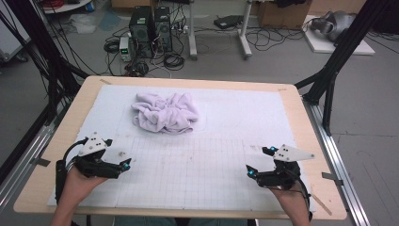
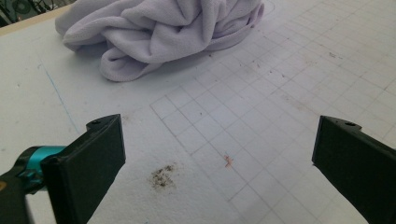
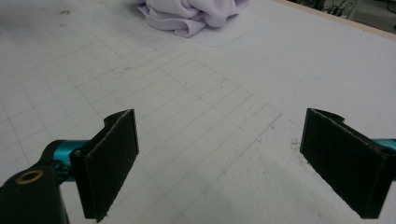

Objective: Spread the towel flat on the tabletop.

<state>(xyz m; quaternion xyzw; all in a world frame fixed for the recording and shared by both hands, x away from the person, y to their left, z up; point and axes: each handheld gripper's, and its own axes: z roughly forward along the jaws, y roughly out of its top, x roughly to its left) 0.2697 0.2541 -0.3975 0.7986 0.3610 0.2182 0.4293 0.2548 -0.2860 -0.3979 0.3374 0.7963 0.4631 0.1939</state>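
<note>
Crumpled lilac towel (image 1: 165,113) bunched in a heap just above the centre of the high view, on the white gridded mat (image 1: 197,169) over the wooden table (image 1: 301,117), well apart from both grippers. Left gripper (image 1: 126,164) low at the lower left of that frame, right gripper (image 1: 250,171) at the lower right, each near the mat's front edge and aimed inward toward the middle. Jaws of both spread wide and released, nothing between them in either gripper view, only bare grid and a few dirt specks (image 2: 162,176). Towel at the top edge of the left gripper view (image 2: 159,32) and at the top of the right gripper view (image 3: 191,14), far ahead of the pads. By the look of things, work hardly begun: cloth untouched and still wadded, no corner pulled free; reaching in, grasping, spreading or folding all left to do
</note>
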